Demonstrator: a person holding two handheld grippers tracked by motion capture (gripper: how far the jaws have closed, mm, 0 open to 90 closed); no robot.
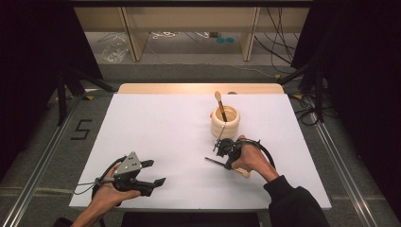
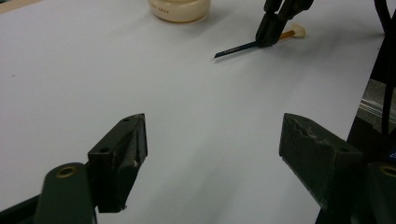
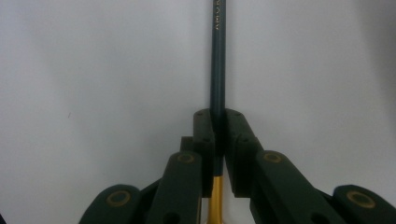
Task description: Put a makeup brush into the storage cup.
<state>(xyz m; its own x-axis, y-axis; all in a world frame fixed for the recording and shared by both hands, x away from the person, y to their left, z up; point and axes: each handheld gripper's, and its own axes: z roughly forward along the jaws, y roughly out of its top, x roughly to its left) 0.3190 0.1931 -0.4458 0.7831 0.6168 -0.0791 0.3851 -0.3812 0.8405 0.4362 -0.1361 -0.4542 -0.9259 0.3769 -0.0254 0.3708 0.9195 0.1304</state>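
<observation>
With the brush (image 3: 217,70) lying on the white table (image 1: 161,137) at about five o'clock of the cream holder (image 1: 225,122) and pinched mid-handle by the right gripper (image 3: 218,140), it should be lifted level, while the left gripper (image 2: 212,144) idles spread and empty.

The left claw (image 1: 152,172) sits low at the near left of the surface (image 1: 161,132), held in the left hand (image 1: 109,190) with its forearm coming in from the near edge. Its jaws stand wide apart with nothing between them, pointing toward the right. The right claw (image 1: 224,152) is gripped by the right hand (image 1: 253,160), dark sleeve behind, jaws pressed together on a thin brush (image 3: 217,70).
</observation>
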